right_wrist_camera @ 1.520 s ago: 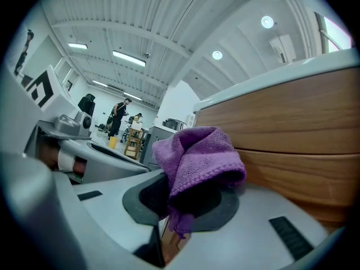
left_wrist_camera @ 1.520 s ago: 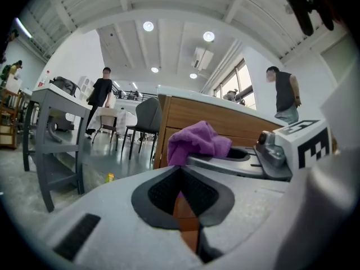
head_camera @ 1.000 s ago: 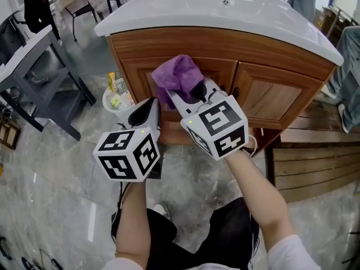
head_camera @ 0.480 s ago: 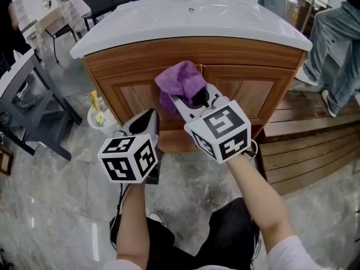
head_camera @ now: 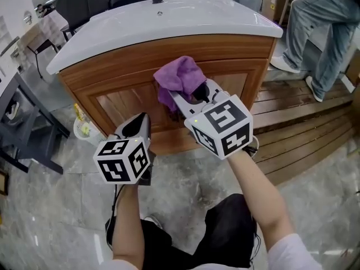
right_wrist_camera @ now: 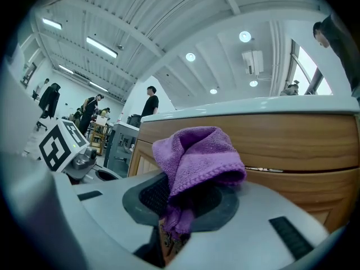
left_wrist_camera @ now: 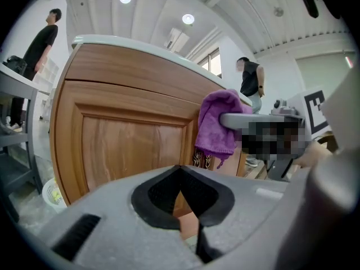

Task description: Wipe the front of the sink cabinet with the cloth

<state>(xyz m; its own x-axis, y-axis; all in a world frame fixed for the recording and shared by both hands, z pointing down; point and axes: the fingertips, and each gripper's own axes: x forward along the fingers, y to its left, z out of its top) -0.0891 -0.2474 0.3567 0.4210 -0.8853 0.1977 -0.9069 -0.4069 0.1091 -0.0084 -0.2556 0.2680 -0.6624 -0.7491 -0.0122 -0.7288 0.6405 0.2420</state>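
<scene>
We note the right gripper (head_camera: 190,96) with its jaws clamped on the purple cloth (head_camera: 179,77), which is bunched at the upper middle of the sink cabinet (head_camera: 121,103) front, under the white basin (head_camera: 169,18). The left gripper (head_camera: 140,124) sits lower, off the wood, jaws together, nothing between.

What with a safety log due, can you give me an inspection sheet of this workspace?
Surface: wooden cabinet front, white sink top above.
Job's things: purple cloth held up at the doors; contact unclear.
Clutter: white basket on floor, left of cabinet.
Grippers: right tongs shut on cloth; left tongs shut, empty, lower left.
Cables: thin dark cord, possibly, below left tongs.
Surroundings: person in jeans at right, plank platform, grey table left.
</scene>
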